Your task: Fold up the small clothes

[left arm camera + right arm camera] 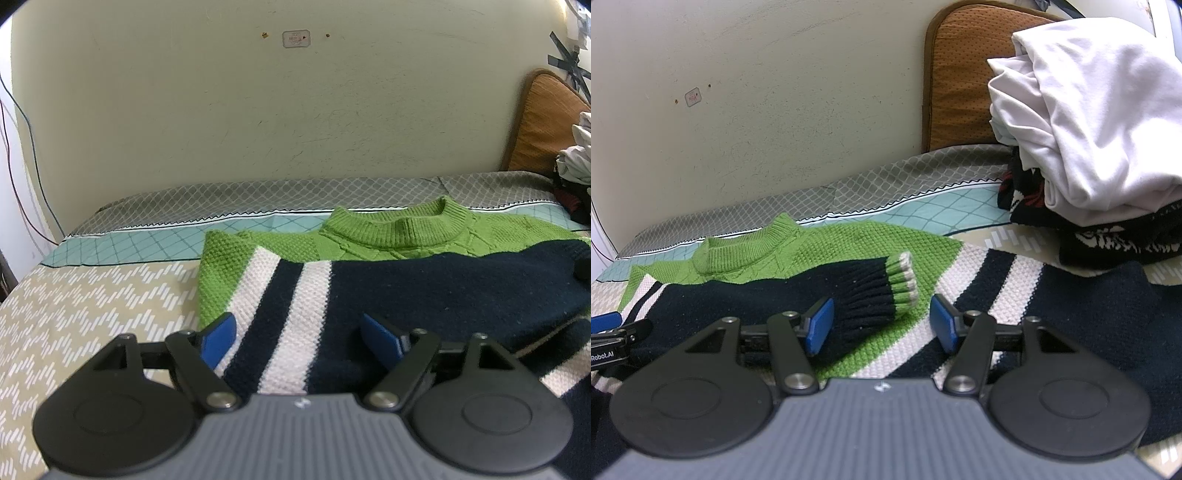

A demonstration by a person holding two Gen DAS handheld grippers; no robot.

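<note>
On the patterned bed (92,295), both claws gape wide and hold nothing, the left claw (301,338) and right claw (882,325) low over the sweater (406,280).

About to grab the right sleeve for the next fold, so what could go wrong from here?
The right gripper is open over the ribbed cuff of the left sleeve, folded across the sweater; closing might pinch both layers and undo that fold. Swinging the right sleeve could brush the clothes pile beside it.
</note>
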